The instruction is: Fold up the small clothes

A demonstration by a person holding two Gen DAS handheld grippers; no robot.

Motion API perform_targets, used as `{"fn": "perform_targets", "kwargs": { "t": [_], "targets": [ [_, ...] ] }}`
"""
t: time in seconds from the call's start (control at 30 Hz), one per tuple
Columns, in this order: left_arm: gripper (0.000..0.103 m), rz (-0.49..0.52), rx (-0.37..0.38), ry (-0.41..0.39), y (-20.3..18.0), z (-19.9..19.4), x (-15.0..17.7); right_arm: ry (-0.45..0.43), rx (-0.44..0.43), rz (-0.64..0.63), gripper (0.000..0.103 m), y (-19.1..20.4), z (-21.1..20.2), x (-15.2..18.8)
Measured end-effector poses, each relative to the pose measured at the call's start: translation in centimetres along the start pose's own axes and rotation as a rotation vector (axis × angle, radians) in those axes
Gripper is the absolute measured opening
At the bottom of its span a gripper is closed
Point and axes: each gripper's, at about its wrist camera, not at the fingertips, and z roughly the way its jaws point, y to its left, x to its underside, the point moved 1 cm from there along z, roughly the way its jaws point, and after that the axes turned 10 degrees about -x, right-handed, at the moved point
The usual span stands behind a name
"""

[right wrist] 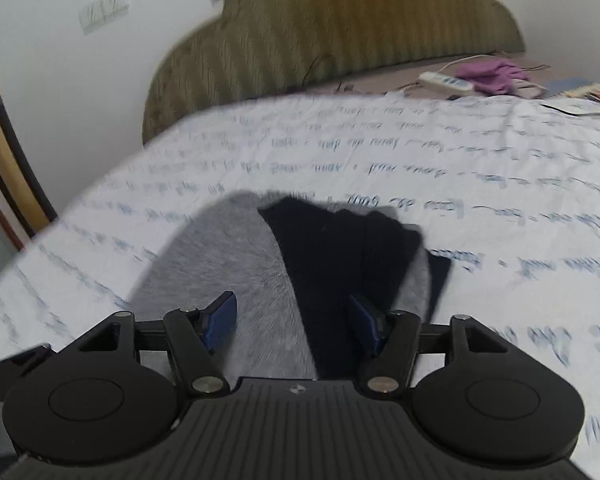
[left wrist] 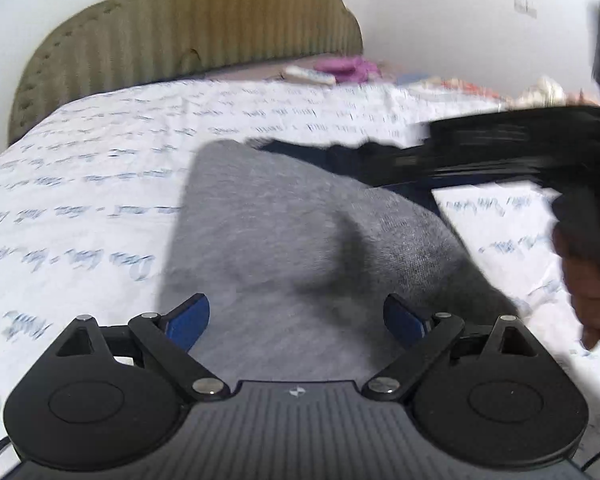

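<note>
Both grippers hang over the bed with their jaws apart and nothing clamped: the left gripper (left wrist: 296, 316) stands wide above the grey cloth, and the right gripper (right wrist: 294, 322) is spread somewhat less, its blue pads either side of the garment's near edge without pressing on it. From the left wrist view the right tool crosses the upper right as a blurred dark bar, with the person's hand (left wrist: 584, 280) on its handle.

Largest in view is the bed (right wrist: 380, 168), covered by a white sheet printed with blue script, which gives a broad flat surface for folding. Behind it leans an olive ribbed headboard cushion (right wrist: 320, 28) against the wall.

On the sheet lies the garment (right wrist: 236, 264), grey with a dark navy part (right wrist: 332, 256) laid over its far right side; it looks partly folded already, and the open jaws suggest a fresh grip is being chosen.

Far off sit a power strip (right wrist: 446, 80) and a purple cloth (right wrist: 494, 76), well apart from the work.
</note>
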Motion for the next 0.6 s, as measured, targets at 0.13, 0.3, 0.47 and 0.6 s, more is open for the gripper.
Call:
{"fn": "perform_targets", "kwargs": {
  "t": [0.13, 0.3, 0.47, 0.6],
  "targets": [
    [0.095, -0.029, 0.023, -0.015, 1.5, -1.7, 1.1, -0.078, -0.136, 0.085, 0.078, 0.4, -4.4, 1.1],
    [0.095, 0.060, -0.002, 0.047, 0.3, -0.1, 2.3, 0.025, -0.153, 0.195, 0.074, -0.9, -1.6, 2.6],
    [0.095, 0.006, -0.003, 0.012, 2.0, -2.6, 2.6, 0.039, -0.120, 0.212, 0.063, -1.6, -2.9, 3.6],
    [0.095, 0.084, -0.054, -0.029, 2.4, -4.2, 3.2, -0.028, -0.180, 0.325, 0.066, -2.7, -7.4, 4.5]
  ]
}}
